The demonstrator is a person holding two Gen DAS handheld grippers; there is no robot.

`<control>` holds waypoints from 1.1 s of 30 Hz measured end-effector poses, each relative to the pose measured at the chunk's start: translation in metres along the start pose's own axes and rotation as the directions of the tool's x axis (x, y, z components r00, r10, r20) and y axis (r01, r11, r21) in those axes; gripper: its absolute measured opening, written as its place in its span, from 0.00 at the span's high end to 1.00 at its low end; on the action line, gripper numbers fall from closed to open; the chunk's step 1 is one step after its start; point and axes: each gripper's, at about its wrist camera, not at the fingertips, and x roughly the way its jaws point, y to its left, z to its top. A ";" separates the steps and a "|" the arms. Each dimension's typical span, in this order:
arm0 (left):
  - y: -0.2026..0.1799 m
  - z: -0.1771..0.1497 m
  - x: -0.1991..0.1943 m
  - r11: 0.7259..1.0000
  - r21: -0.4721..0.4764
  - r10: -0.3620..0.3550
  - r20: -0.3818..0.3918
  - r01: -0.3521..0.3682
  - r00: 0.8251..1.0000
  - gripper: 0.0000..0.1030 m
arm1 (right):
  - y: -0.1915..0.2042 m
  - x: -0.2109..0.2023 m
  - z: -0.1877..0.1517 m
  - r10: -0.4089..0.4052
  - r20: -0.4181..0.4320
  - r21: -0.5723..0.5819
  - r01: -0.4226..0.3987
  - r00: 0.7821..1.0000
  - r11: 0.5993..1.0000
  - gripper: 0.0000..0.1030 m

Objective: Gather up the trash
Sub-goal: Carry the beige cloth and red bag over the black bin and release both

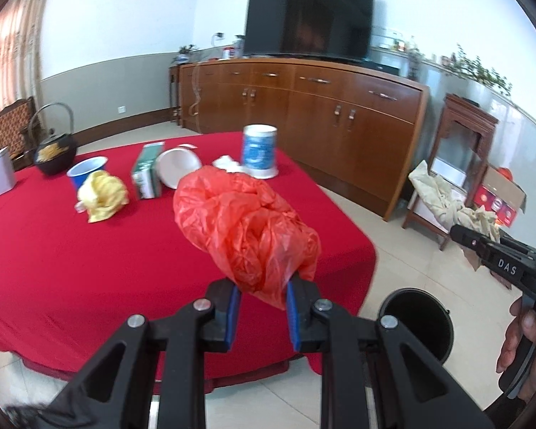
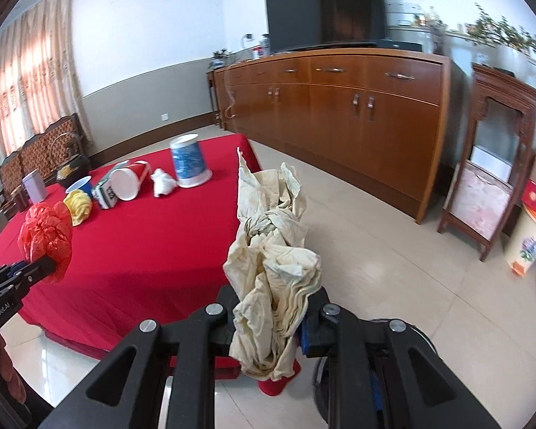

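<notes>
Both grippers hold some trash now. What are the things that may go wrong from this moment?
1. The left gripper pinches only the lower end of the red plastic bag; the thin film may slip out before reaching the black bin.
2. The right gripper holds the cream crumpled paper with loose parts sticking up; these could catch on the bin rim or miss it.
3. The grippers are close, so they may collide above the bin.

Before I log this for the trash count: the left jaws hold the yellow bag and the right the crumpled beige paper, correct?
Not quite. The left gripper holds the red plastic bag, as the left wrist view shows; the yellow bag lies on the table. The right gripper does hold the beige paper.
</notes>
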 end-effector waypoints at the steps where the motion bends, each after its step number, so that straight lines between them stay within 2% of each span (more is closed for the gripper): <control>1: -0.005 0.000 0.001 1.000 0.007 -0.010 -0.001 0.010 1.000 0.77 | -0.006 -0.003 -0.002 -0.008 -0.001 0.006 0.008 1.000 1.000 0.79; 11: -0.066 -0.005 0.010 0.990 0.079 -0.113 -0.021 0.114 0.993 0.77 | -0.062 -0.029 -0.027 -0.088 -0.019 0.061 0.089 0.996 0.994 0.79; 20: -0.114 -0.010 0.020 0.972 0.137 -0.185 -0.050 0.191 0.981 0.77 | -0.097 -0.040 -0.052 -0.138 -0.053 0.097 0.142 0.989 0.985 0.79; 33: -0.184 -0.034 0.044 0.935 0.195 -0.274 -0.138 0.298 0.952 0.77 | -0.138 -0.035 -0.086 -0.173 -0.120 0.132 0.188 0.978 0.973 0.79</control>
